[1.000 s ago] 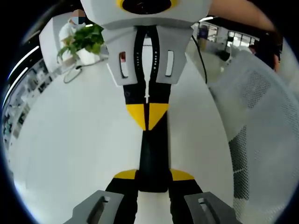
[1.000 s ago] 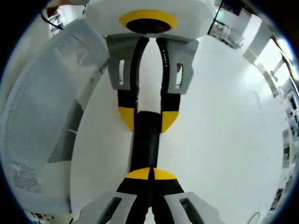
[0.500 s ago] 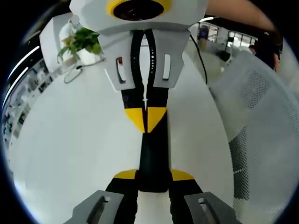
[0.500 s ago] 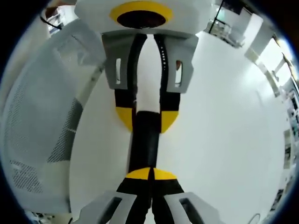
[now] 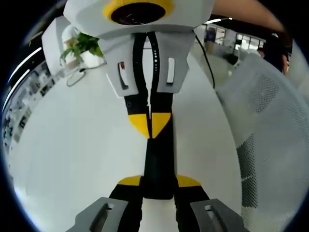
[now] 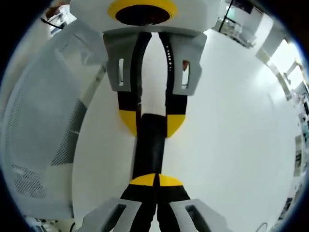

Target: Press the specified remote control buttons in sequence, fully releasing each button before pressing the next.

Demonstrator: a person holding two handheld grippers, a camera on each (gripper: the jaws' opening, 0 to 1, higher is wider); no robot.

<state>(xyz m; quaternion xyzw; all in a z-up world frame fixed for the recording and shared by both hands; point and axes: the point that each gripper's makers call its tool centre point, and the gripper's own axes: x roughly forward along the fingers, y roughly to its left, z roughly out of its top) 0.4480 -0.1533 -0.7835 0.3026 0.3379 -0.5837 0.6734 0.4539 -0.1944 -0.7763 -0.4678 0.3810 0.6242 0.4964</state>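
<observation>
potted plant behind right gripper on table.

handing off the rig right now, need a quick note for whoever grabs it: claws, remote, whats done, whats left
Left claw: shut on one end of the remote, holding it just over the white table.
Right claw: shut, its tips together at the remote's far end, like a single pointer. Actual contact can't be told.
Buttons are hidden, so presses already made can't be read.
Left: work through the sequence, lifting fully off between presses, and keep the remote in view.
Mesh chair sits beside the table.
</observation>
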